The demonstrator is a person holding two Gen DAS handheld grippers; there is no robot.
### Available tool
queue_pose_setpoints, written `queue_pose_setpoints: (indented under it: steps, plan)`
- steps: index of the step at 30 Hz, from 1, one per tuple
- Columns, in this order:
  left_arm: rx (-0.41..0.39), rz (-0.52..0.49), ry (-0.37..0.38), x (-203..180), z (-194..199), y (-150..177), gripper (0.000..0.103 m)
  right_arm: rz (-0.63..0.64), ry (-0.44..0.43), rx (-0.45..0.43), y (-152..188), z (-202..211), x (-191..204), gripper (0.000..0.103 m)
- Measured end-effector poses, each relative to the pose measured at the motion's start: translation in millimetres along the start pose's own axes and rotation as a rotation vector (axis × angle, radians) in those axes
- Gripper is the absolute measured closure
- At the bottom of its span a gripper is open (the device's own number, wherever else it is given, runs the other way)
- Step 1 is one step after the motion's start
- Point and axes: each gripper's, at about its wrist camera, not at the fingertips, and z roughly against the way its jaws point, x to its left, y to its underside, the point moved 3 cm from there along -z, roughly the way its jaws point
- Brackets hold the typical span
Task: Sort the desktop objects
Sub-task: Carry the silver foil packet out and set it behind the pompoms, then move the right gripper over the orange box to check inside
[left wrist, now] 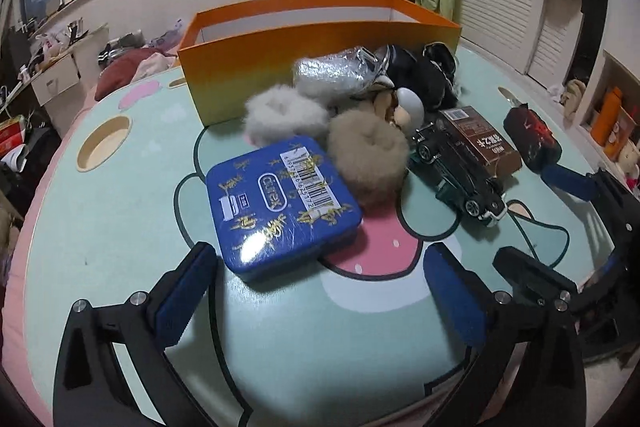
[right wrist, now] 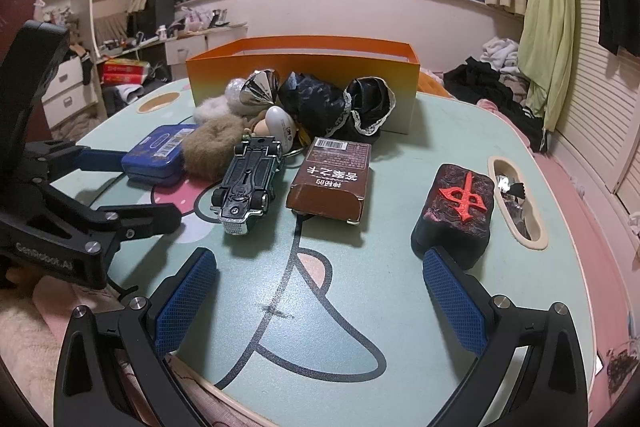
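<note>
The left gripper (left wrist: 320, 283) has its jaws spread wide and empty, the blue tin (left wrist: 280, 203) just beyond them at frame centre on the counter (left wrist: 120, 227). The right gripper (right wrist: 320, 291) is likewise spread. Closing on the tin's glossy wrap may let it slip into the brown pompom (left wrist: 368, 155) touching it.

L tool (left wrist: 320, 291) & R tool (right wrist: 320, 291) both gaping, empty.

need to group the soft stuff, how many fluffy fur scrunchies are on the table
2 clear ones: a white scrunchie against the orange box, and a brown scrunchie beside the blue tin. The pile behind may hide more.
</note>
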Motion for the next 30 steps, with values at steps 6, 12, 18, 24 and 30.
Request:
queue_pose_setpoints:
  steps: [6,12,18,24,30]
  plan:
    - [-0.009,0.007,-0.005,2.4,0.5,0.7,0.0,0.0,0.004,0.002,-0.3,0.1,-0.2,0.0]
    - [-0.015,0.013,-0.007,3.6,1.2,1.1,0.0,-0.002,0.03,-0.008,-13.2,8.2,-0.5,0.001]
    - [-0.015,0.017,-0.01,4.0,1.4,1.1,0.0,-0.073,0.06,-0.031,-92.7,17.2,-14.4,0.001]
    - [-0.016,0.019,-0.012,3.5,1.4,1.0,0.0,-0.162,0.04,0.128,-170.8,-40.5,-18.3,0.001]
    - [-0.021,0.018,-0.01,3.1,1.4,1.6,0.0,-0.182,0.111,0.293,-173.4,-105.9,-21.7,0.001]
